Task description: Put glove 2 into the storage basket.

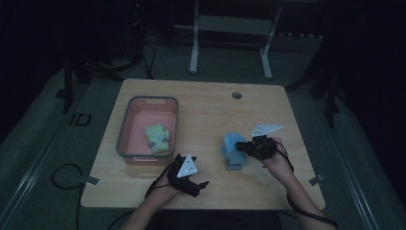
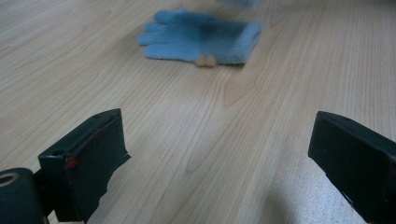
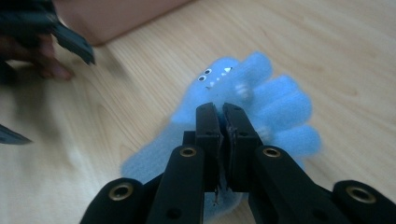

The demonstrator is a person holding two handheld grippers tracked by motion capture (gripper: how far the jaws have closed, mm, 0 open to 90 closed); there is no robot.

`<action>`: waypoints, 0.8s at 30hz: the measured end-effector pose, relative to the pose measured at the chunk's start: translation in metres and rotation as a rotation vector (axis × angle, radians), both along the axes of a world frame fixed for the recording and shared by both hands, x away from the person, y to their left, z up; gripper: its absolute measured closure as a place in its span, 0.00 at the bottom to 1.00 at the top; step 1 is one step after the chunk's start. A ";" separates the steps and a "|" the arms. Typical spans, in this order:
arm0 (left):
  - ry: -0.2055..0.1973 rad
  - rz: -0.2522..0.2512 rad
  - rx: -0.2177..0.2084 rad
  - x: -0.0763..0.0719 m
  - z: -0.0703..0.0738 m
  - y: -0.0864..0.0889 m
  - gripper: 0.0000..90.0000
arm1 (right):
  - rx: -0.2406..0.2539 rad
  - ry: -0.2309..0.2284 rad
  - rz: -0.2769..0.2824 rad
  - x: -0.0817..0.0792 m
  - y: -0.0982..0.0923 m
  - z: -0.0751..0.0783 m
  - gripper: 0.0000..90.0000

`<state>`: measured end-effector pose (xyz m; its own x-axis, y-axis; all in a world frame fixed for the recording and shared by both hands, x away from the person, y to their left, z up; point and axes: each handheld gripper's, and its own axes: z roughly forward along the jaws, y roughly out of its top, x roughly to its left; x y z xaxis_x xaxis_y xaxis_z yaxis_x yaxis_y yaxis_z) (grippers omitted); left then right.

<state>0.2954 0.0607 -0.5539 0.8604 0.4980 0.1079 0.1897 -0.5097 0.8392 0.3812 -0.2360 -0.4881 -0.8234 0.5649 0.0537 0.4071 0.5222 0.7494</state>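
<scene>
Right gripper view has your right claw (image 3: 223, 112) pinched shut on the blue glove (image 3: 261, 100), the jaws meeting on a fold of fabric about mid-palm, with the glove's fingers fanned out beyond the tips and the cuff back toward you. That is a thin bite, so lift slowly and straight up and let the cuff peel off the tabletop (image 3: 327, 42) before you travel; a quick swing could pull the knit out from between the jaws. In the high view the pink bin (image 1: 125, 125) sits well off to the left of that claw, with a yellow-green glove (image 1: 158, 138) already lying inside, so the likely move is to carry the blue one over the near wall and let go only once it hangs above the bin floor. Your left claw (image 1: 196, 184) rests low near the front edge, jaws wide apart and holding nothing, just ahead of the bin's near corner; keep it clear of the carrying path. The room is dim, so I cannot be sure how much fabric you actually caught; check for sag before moving on.
</scene>
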 end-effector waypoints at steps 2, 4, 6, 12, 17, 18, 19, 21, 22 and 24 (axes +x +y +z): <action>0.002 0.000 0.000 0.000 0.000 0.000 0.05 | -0.011 0.010 0.004 0.002 0.002 -0.008 0.95; 0.002 -0.001 -0.001 0.000 0.000 0.000 0.05 | -0.021 0.026 -0.006 0.004 0.003 -0.015 0.95; 0.002 -0.001 -0.001 0.000 0.000 0.000 0.05 | -0.027 0.038 -0.002 0.006 0.003 -0.021 0.95; 0.005 -0.001 0.001 0.000 0.000 0.000 0.05 | -0.048 0.078 -0.003 0.012 0.003 -0.036 0.94; 0.000 -0.005 -0.004 0.000 0.000 -0.001 0.05 | -0.051 0.100 -0.001 0.015 0.004 -0.045 0.91; 0.001 -0.006 -0.006 0.000 0.000 -0.001 0.05 | -0.050 0.103 -0.001 0.015 0.005 -0.046 0.90; 0.002 -0.006 -0.008 0.000 0.000 -0.001 0.05 | -0.050 0.103 -0.002 0.015 0.005 -0.046 0.89; 0.003 -0.006 -0.007 -0.001 0.000 -0.001 0.05 | -0.051 0.102 -0.002 0.015 0.005 -0.046 0.88; 0.004 -0.008 -0.007 -0.001 0.000 -0.001 0.05 | -0.051 0.101 -0.001 0.015 0.006 -0.046 0.87; 0.007 -0.009 -0.004 -0.001 0.000 -0.001 0.05 | -0.051 0.104 -0.003 0.015 0.006 -0.047 0.85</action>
